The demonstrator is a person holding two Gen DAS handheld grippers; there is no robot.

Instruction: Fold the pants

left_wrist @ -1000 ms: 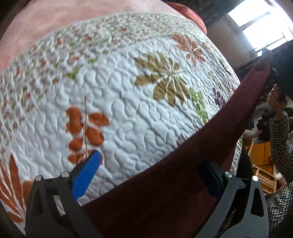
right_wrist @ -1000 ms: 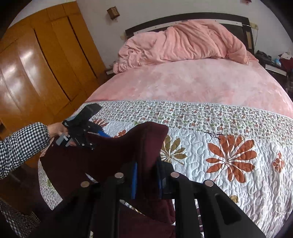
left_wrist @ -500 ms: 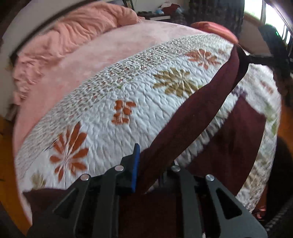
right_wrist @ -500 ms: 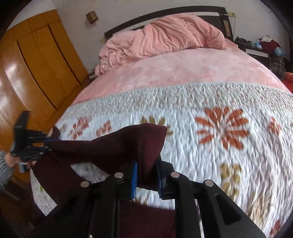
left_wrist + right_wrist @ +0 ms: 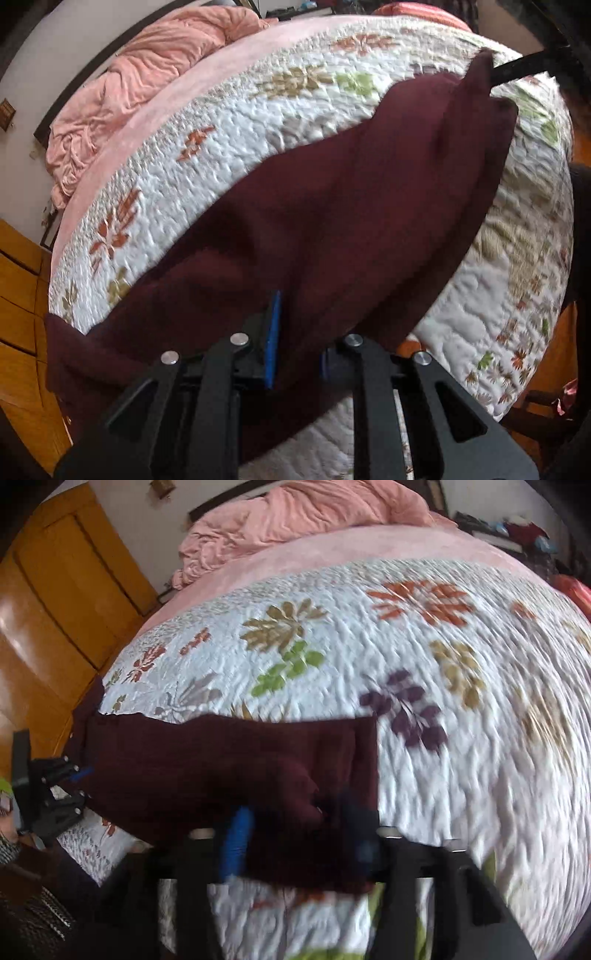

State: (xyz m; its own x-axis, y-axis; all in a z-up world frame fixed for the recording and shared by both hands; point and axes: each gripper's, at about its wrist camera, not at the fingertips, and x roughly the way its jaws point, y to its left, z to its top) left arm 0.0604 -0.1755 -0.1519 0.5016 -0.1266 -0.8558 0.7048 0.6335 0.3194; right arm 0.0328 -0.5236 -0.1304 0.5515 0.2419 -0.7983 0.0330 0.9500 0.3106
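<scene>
Left gripper [image 5: 295, 343]: sits at 6 o'clock in its own view, pitched steeply down at the bed, jaws clenched on a fold of the pants [image 5: 332, 221]. Blue pad [image 5: 272, 339] edge-on against the cloth; the other pad is mostly buried under it. In the right wrist view the same gripper [image 5: 79, 781] shows at 9 o'clock, at the quilt's edge, biting the far end of the pants, with a bit of checked sleeve [image 5: 7, 849] behind it.

Pants: maroon, lying across the near part of the quilt [image 5: 229, 122], stretched between the two grippers. In the left view they run from 6 o'clock up to 1 o'clock, where the right gripper's black finger [image 5: 524, 68] meets the raised tip. Part of the cloth spills over the bed's edge at 8 o'clock.

Right gripper [image 5: 299, 834]: at 6 o'clock in its own view, also tilted down. Jaws are opening, blue pads [image 5: 236, 834] apart, a bunched end of the pants [image 5: 229, 768] between them. Heavy motion blur there, so I cannot tell whether either pad touches the cloth.

Background: pink blanket [image 5: 306, 513] bunched at 12 o'clock by the headboard, wooden wardrobe [image 5: 62, 590] at 10 o'clock.
</scene>
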